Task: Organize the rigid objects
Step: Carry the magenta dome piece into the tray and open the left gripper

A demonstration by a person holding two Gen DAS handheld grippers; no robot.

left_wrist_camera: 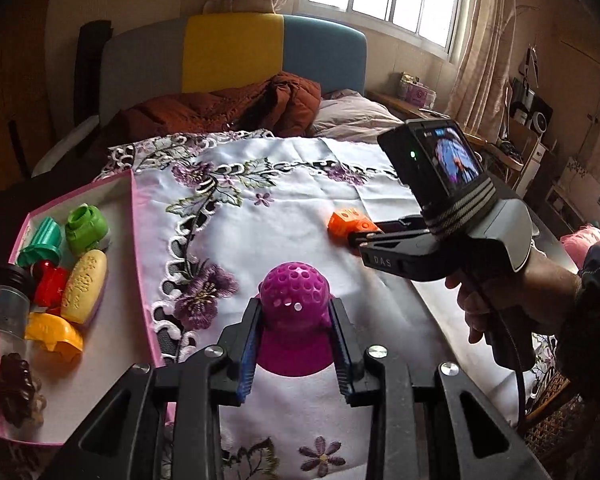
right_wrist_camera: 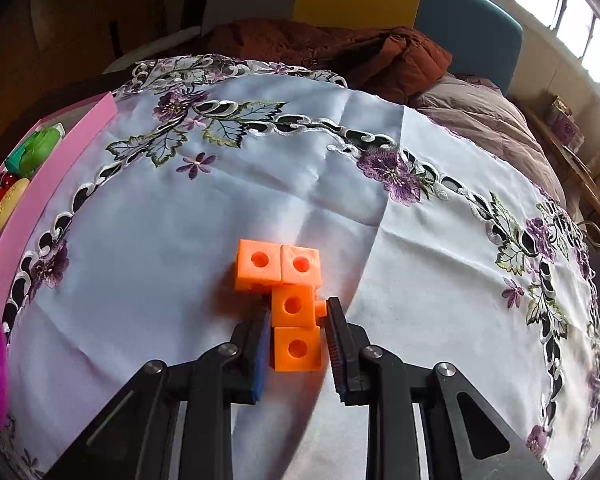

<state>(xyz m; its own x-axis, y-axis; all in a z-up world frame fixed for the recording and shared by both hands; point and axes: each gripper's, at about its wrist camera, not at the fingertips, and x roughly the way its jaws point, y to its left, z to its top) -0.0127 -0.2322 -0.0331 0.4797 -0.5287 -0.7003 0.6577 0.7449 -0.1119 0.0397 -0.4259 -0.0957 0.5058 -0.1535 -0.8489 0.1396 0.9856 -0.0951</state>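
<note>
The orange block piece (right_wrist_camera: 290,300), four linked cubes with round holes, lay on the embroidered tablecloth (right_wrist_camera: 380,200), its two nearest cubes pinched between the pads of the right hand-held gripper (right_wrist_camera: 298,328). The left hand-held gripper (left_wrist_camera: 294,320) clamped a magenta perforated ball toy (left_wrist_camera: 294,292) just above the cloth. At nine o'clock from that toy, the pink box (left_wrist_camera: 140,240) on the bench held a green cap (left_wrist_camera: 86,228), a yellow oval piece (left_wrist_camera: 85,286) and a red piece (left_wrist_camera: 50,284).
</note>
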